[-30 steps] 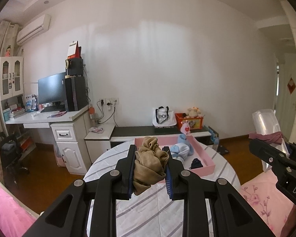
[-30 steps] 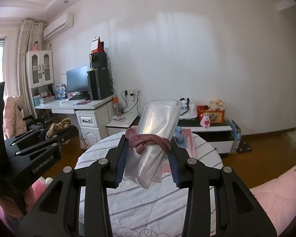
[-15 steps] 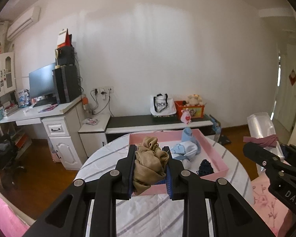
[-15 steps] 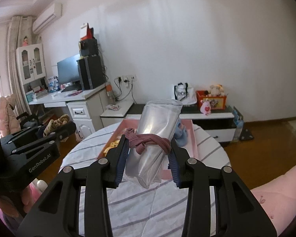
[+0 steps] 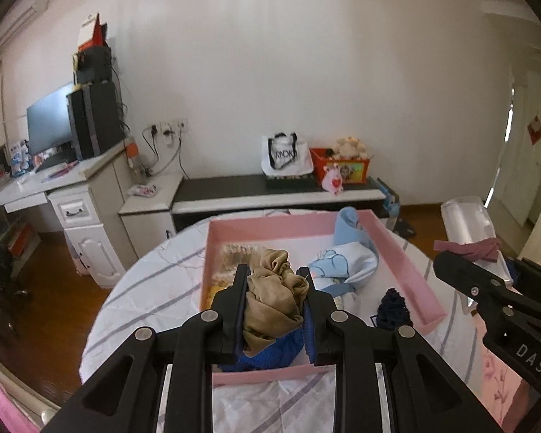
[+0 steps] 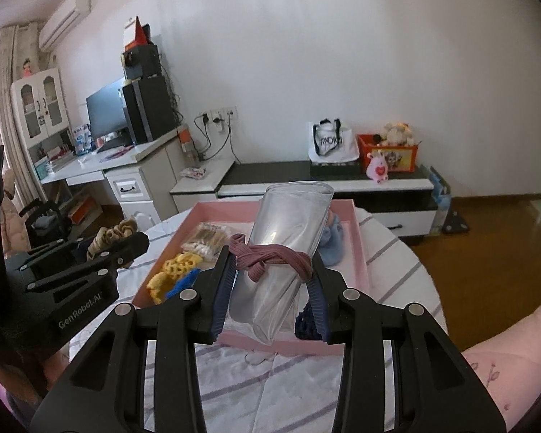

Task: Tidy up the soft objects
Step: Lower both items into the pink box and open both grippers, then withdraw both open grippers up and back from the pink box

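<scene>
A round table [image 6: 396, 252] stands in front, and a shallow tray [image 6: 360, 238] lies on it. In the tray, a knitted piece [image 6: 178, 265] and a packet [image 6: 207, 236] lie at the left, a soft toy [image 6: 333, 238] lies at the far right, and a dark knitted piece [image 5: 393, 308] lies at the near right. Behind the table, a low cabinet [image 6: 281, 171] runs along the wall. On this cabinet stand a bag [image 6: 330, 142] and, to its right, a box of toys [image 6: 387, 151]. A desk [image 6: 90, 166] with a monitor [image 6: 106, 110] stands to the left of the cabinet.
</scene>
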`<move>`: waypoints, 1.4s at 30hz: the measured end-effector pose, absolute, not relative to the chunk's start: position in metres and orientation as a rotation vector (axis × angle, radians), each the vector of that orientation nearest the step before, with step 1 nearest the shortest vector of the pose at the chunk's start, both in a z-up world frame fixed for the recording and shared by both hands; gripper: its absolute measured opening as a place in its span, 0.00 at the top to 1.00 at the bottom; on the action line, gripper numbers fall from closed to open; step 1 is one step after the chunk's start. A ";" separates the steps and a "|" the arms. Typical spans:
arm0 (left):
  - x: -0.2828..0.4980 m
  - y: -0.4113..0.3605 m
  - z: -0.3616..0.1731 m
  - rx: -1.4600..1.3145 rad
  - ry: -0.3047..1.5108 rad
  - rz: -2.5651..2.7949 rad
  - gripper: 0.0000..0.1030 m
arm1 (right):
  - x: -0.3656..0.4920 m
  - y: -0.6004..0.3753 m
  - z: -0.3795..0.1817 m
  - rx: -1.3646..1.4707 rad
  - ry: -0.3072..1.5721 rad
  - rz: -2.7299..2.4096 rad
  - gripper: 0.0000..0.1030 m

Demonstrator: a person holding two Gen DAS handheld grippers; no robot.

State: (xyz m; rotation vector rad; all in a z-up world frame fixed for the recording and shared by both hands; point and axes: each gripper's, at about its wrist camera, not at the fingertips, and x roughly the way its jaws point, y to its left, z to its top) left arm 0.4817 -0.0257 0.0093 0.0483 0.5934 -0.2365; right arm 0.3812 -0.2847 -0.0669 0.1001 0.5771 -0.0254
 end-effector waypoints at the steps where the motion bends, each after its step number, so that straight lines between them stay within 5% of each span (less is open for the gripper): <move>1: 0.495 -0.028 0.008 0.050 0.605 -0.241 0.78 | 0.389 -0.288 -0.072 0.105 0.589 -0.025 0.65; 20: 0.649 -0.051 -0.041 0.044 0.731 -0.277 0.73 | 0.443 -0.318 -0.117 0.140 0.692 -0.051 0.58; 24: 0.658 -0.051 -0.044 0.047 0.742 -0.276 0.28 | 0.443 -0.317 -0.114 0.134 0.676 -0.062 0.38; 25: 0.655 -0.049 -0.045 0.050 0.747 -0.263 0.24 | 0.442 -0.317 -0.113 0.132 0.670 -0.068 0.32; 42: 0.606 -0.041 -0.061 0.036 0.732 -0.250 0.24 | 0.438 -0.320 -0.111 0.132 0.680 -0.088 0.29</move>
